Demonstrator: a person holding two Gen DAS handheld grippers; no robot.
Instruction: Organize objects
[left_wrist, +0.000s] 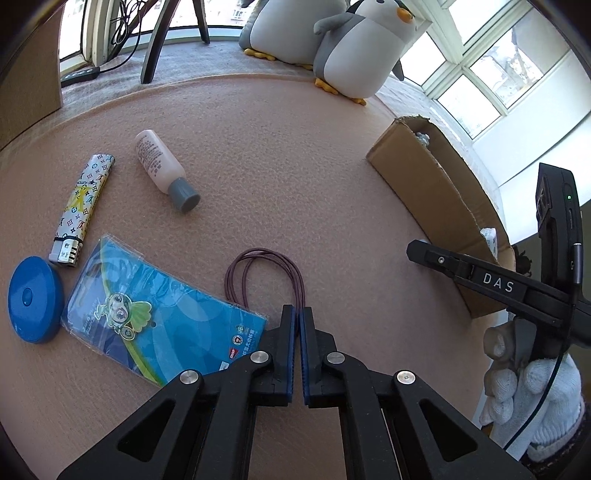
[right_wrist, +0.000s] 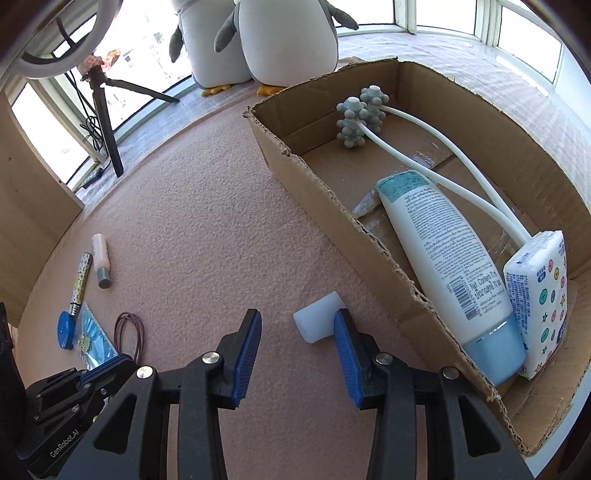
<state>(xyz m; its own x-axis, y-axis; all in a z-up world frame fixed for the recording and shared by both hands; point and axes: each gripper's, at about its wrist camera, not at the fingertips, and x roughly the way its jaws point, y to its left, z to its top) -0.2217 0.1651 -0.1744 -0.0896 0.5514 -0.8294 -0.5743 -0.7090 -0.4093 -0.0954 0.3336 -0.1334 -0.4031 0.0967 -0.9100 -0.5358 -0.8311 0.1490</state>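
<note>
Left hand-held gripper closed low over hair ties; right hand-held gripper spread beside white cap

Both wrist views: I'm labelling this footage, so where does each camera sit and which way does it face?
Left wrist: behind the shut left gripper, facing hair ties, card, lighter; right gripper and gloved hand show.
Right wrist: behind the open right gripper, facing box and white cap; left gripper shows.
Shared: hair ties, lighter, penguins.
</note>
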